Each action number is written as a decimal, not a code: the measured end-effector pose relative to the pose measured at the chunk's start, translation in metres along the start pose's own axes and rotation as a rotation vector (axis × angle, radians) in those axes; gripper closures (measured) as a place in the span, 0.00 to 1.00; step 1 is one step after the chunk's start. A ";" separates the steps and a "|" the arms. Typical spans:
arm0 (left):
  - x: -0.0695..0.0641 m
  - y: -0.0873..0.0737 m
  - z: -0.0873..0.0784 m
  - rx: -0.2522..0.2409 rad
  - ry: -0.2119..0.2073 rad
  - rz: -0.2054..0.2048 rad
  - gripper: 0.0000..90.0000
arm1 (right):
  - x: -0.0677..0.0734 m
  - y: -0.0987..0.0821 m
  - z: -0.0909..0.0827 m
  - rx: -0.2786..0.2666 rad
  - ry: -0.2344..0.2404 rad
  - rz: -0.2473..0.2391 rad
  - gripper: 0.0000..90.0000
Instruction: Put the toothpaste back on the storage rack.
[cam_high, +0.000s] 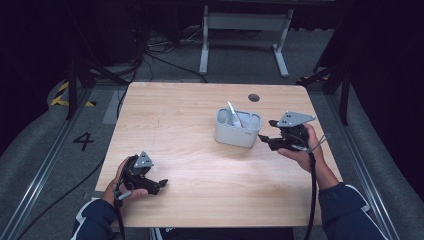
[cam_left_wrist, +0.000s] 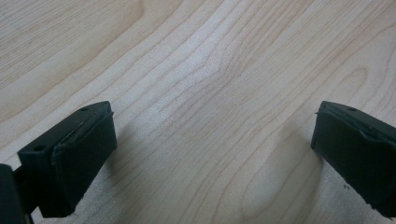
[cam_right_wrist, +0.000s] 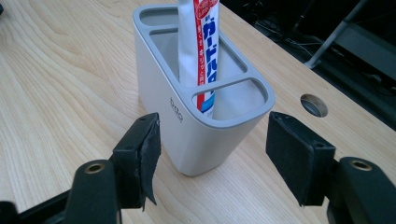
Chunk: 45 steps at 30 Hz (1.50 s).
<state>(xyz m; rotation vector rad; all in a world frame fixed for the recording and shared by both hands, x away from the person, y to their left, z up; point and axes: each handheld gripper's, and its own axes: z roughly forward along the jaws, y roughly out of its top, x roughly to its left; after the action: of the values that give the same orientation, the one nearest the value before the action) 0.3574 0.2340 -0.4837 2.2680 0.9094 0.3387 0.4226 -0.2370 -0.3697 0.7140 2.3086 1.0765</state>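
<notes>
Underneath, pale wood table (cam_high: 190, 130); dark room

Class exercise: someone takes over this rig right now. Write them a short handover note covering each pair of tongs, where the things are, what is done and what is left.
Left tongs: open, nothing between them, low over bare table near the front left.
Right tongs: open, just short of the grey holder, one jaw to each side of its near end, not touching.
The holder stands upright right of the table's centre. The toothpaste tube stands in its middle compartment, leaning.
Done: tube is in the holder.
Left: probably closing the right tongs on the holder, if it is to be moved.
</notes>
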 end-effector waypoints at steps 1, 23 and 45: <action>0.000 0.000 0.000 0.000 0.000 0.000 0.01 | 0.001 -0.001 -0.001 0.003 -0.004 -0.002 0.41; 0.000 0.000 0.000 0.000 0.000 0.000 0.01 | 0.009 -0.032 -0.014 0.059 -0.034 -0.036 0.37; 0.000 0.000 0.000 0.000 0.000 0.000 0.01 | 0.007 -0.076 -0.027 0.124 -0.047 -0.033 0.34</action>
<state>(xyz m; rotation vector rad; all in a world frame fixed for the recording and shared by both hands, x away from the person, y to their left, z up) 0.3574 0.2339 -0.4837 2.2675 0.9093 0.3389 0.3818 -0.2895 -0.4161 0.7374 2.3538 0.8985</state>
